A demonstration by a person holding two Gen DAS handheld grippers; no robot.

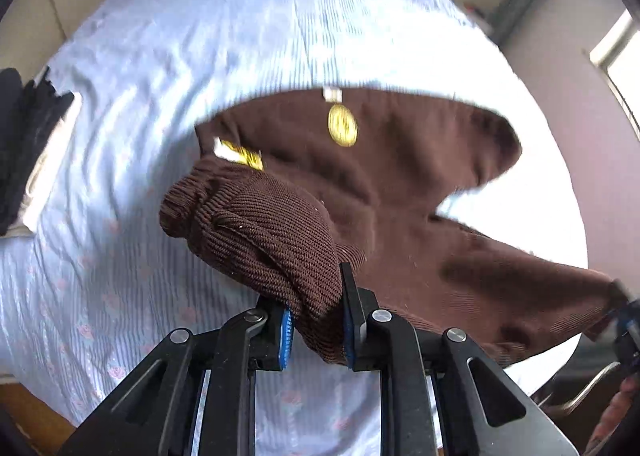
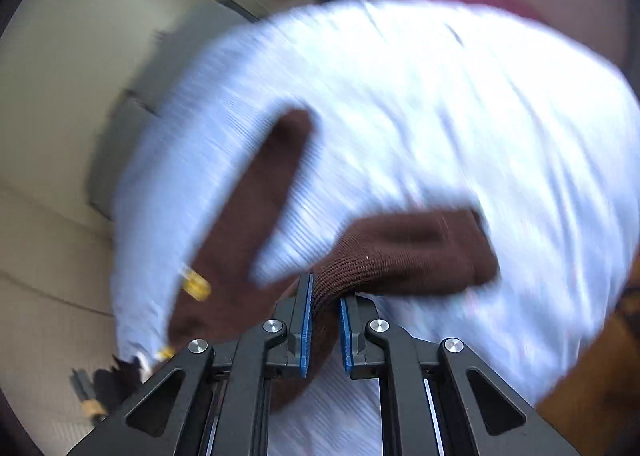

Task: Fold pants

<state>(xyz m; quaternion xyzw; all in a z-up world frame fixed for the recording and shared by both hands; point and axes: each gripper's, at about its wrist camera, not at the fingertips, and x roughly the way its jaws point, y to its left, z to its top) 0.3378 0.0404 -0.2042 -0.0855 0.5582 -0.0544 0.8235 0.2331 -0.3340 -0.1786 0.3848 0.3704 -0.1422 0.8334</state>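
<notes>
Brown knit pants (image 1: 400,184) with a yellow round tag (image 1: 342,125) hang lifted above a bed with a light blue striped sheet (image 1: 160,76). My left gripper (image 1: 318,330) is shut on a bunched ribbed cuff of the pants (image 1: 260,232). My right gripper (image 2: 324,320) is shut on another ribbed end of the pants (image 2: 412,252); a long brown stretch (image 2: 256,192) runs away to the upper left, blurred. The right gripper also shows at the far right edge of the left wrist view (image 1: 626,320).
Dark clothing (image 1: 24,136) lies on the bed's left edge. Cream walls (image 2: 60,76) and a window (image 1: 616,52) surround the bed. A wooden floor or frame (image 2: 592,376) shows at the lower right. The sheet (image 2: 460,116) fills most of the right wrist view.
</notes>
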